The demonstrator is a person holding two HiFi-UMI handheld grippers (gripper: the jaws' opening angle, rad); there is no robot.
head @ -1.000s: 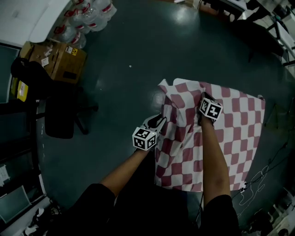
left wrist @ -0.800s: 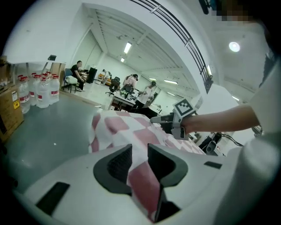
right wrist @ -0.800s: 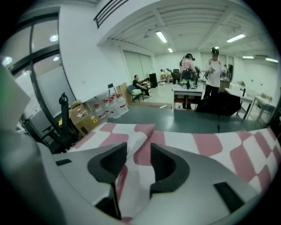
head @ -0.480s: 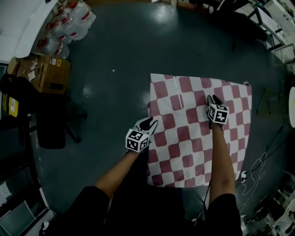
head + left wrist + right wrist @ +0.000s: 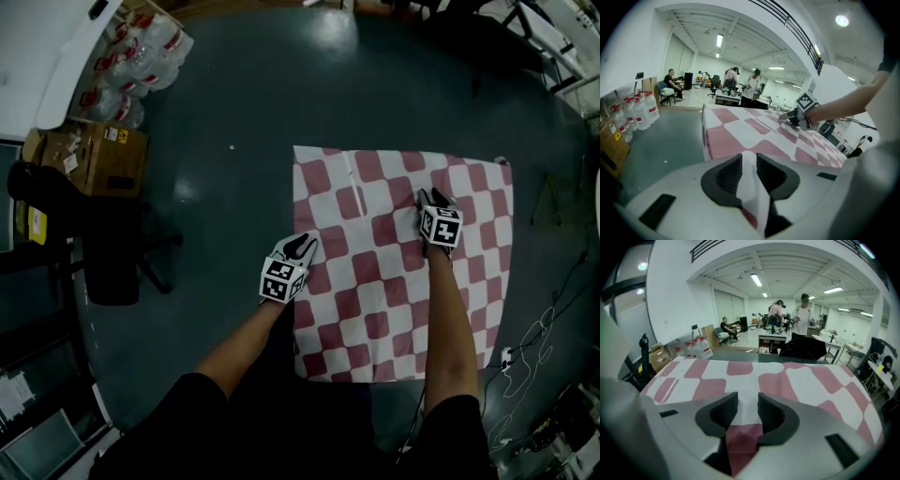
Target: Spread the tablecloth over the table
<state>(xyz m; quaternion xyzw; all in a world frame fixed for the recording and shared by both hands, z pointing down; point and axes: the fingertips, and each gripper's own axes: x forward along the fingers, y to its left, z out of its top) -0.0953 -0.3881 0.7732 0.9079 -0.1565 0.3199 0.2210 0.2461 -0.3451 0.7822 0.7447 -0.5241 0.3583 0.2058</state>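
Observation:
The red-and-white checked tablecloth (image 5: 375,281) lies flat over the table. My left gripper (image 5: 302,246) is at the cloth's left edge. In the left gripper view a fold of the tablecloth (image 5: 740,140) stands pinched between the jaws of my left gripper (image 5: 749,161), which have just been closing slightly on it. My right gripper (image 5: 435,195) rests over the cloth's far right part. In the right gripper view my right gripper (image 5: 747,404) has just been opening; its jaws stand apart over the flat tablecloth (image 5: 787,380) and pinch nothing.
A cardboard box (image 5: 89,159) and packs of water bottles (image 5: 141,56) stand at the far left, with a black chair (image 5: 108,253) nearer. Cables (image 5: 525,352) trail on the floor at the right. People (image 5: 801,310) stand at desks far off.
The cloth, rumpled at its left side before, now lies flat. My right gripper slid across the cloth and let go of it. My left gripper shifted along the left edge.

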